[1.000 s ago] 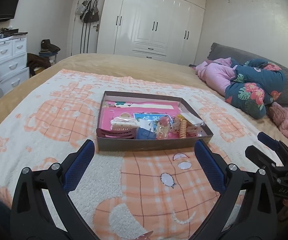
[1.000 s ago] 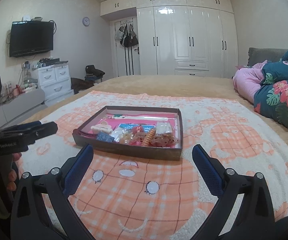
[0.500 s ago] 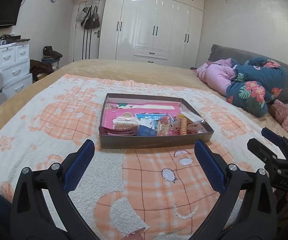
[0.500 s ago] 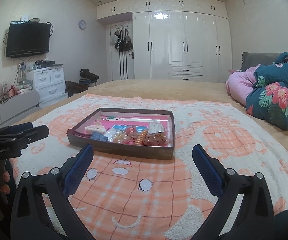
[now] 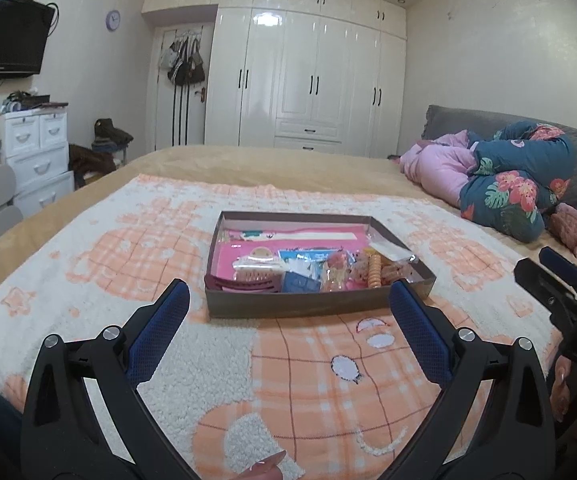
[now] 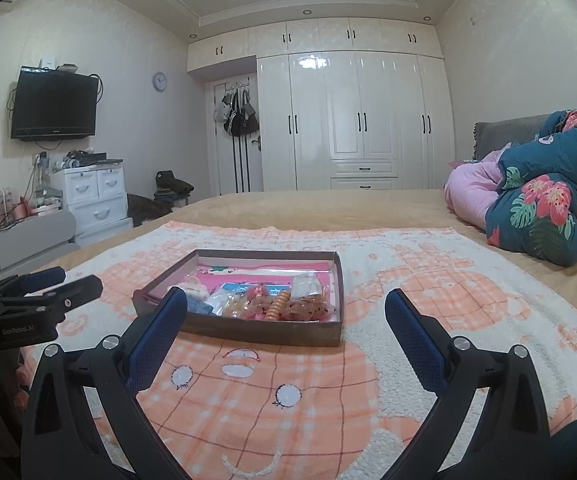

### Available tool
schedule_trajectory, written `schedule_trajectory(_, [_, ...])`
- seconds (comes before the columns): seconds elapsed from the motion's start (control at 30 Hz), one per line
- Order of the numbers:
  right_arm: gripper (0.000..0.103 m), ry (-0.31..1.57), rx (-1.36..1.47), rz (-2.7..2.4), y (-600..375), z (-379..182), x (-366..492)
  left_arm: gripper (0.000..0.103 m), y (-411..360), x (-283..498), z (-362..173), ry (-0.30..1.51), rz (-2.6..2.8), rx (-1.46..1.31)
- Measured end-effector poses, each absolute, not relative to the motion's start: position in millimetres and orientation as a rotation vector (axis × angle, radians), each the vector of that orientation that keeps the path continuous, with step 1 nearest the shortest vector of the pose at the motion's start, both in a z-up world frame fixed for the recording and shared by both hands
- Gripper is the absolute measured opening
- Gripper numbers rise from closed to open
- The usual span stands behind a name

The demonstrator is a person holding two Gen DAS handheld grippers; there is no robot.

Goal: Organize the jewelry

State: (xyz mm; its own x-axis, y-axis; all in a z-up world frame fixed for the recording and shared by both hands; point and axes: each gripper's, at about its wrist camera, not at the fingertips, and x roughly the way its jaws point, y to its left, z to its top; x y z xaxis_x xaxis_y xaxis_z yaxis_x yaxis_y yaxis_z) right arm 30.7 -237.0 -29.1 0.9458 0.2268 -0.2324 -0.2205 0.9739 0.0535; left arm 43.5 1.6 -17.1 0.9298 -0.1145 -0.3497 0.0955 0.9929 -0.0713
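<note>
Claws first: left claw stands wide open, blue-padded fingers spread well apart, nothing between them and nothing touched. Right claw likewise wide open, empty, pads clear of all objects. Both hover above the blanket, an orange-and-white plaid fleece spread over the bed.

Jewelry tray: shallow brown cardboard box with a pink lining, resting flat on the blanket straight ahead of both claws. From the left wrist view its near wall spans the gap between the fingers, slightly beyond the tips. From the right wrist view the tray sits ahead and a little left of centre, and the left finger tip overlaps its near-left corner in the picture; contact cannot be judged, looks apart.

Contents, crowded toward the near wall:
- dark red hair clip, near-left corner
- small blue packet, right of the clip
- orange beaded coil, toward the right side
- clear bags of small pieces around the coil; single items too small to tell

Left claw body appears at the left edge of the right wrist view; right claw shows at the right edge of the left wrist view. Floral quilt lies far right of both claws, well apart from the tray.
</note>
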Motion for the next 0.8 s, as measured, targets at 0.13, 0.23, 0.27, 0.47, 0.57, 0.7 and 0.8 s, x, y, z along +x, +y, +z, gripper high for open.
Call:
schedule_trajectory(0.13, [0.097, 0.229, 0.020, 0.222, -235.5, -30.5, 30.8, 0.092, 0.5, 43.1, -17.3, 0.354, -0.110, -0.046])
schedule_trajectory(0.23, [0.097, 0.241, 0.024, 0.220, -234.2, -32.5, 32.4, 0.092, 0.1, 43.1, -17.8, 0.356, -0.112, -0.047])
schedule_trajectory(0.27, [0.097, 0.242, 0.024, 0.219, -234.4, -32.8, 32.6, 0.092, -0.1, 43.2, -17.9, 0.358, -0.113, -0.047])
schedule_trajectory(0.47, [0.097, 0.236, 0.030, 0.211, -234.0, -32.9, 32.4, 0.092, -0.2, 43.4, -18.1, 0.358, -0.112, -0.050])
schedule_trajectory(0.57, [0.097, 0.234, 0.031, 0.210, -233.8, -33.1, 32.6, 0.092, 1.4, 44.3, -18.8, 0.355, -0.110, -0.052])
schedule_trajectory(0.7, [0.097, 0.237, 0.030, 0.213, -233.8, -33.3, 32.8, 0.092, 1.8, 44.7, -18.9, 0.355, -0.110, -0.051])
schedule_trajectory(0.8, [0.097, 0.236, 0.029, 0.214, -234.9, -33.0, 33.0, 0.092, 2.3, 45.0, -19.3, 0.356, -0.110, -0.051])
